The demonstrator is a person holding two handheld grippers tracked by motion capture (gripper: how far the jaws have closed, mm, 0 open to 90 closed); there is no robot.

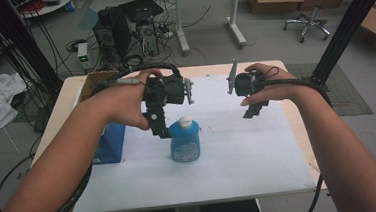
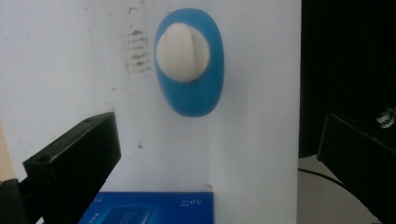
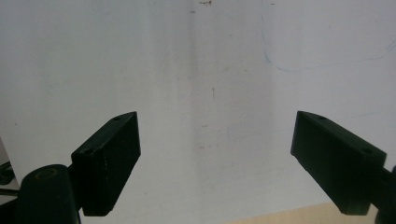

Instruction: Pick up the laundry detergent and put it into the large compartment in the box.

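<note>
High view: person's 2 hands over the table (image 1: pixel 260 171), each w/ a gripper; white sheet covers most of the top.
Blue bottle (image 1: pixel 185 141): upright, white cap, near the sheet's middle, a bit left of ctr, toward the person's side.
Left gripper (image 1: pixel 158 129): pointed down, hanging just left of the bottle's cap, v. close (touching or not, can't tell).
Left gripper view: looks straight down on the bottle (image 2: pixel 189 60); cap seen from above, bottle sits ahead of the fingers (image 2: pixel 74 163), not between them.
Left fingers: spread wide, nothing held.
Blue box (image 1: pixel 109 144): at the sheet's left edge, left of the bottle; partly behind the left forearm. Its printed top shows at the bottom of the left gripper view (image 2: pixel 149 210).
Right gripper (image 1: pixel 254 109): well right of the bottle, above bare sheet.
Right gripper view: fingers (image 3: pixel 109 158) wide apart, empty; under them just white sheet w/ faint marks.
Cardboard box (image 1: pixel 91 81): back left corner of the table.
</note>
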